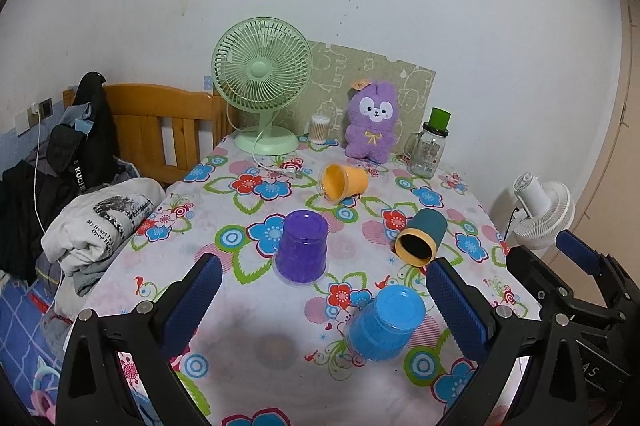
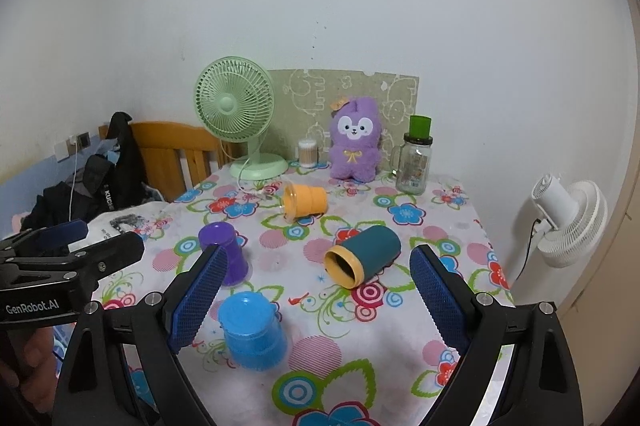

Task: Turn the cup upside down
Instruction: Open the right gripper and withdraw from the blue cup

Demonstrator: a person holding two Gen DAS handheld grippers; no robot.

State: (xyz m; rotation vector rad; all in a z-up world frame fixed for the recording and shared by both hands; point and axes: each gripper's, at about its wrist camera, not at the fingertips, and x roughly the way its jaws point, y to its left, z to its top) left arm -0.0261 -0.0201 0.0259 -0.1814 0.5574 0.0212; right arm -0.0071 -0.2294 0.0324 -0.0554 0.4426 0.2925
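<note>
On the flowered tabletop four cups sit apart from one another. Nearest the front edge, a blue cup stands mouth down, and a purple cup stands mouth down just beyond it to the left. A teal cup with a yellow rim lies on its side toward the right edge, its mouth facing the cameras. Farther back an orange cup lies on its side too, mouth pointing left, close to a white plug and cord.

Both grippers hover above the front edge, touching nothing. The left gripper has its jaws spread wide, with the blue cup between them in view. The right gripper is likewise wide apart, with the teal cup framed beyond its fingers.

Along the back edge stand a green fan, a jar of cotton swabs, a purple plush and a glass jar with a green lid. Bare cloth lies between the cups. Beside the left edge a folded white shirt rests on a bed, and a white fan stands off the right edge.
</note>
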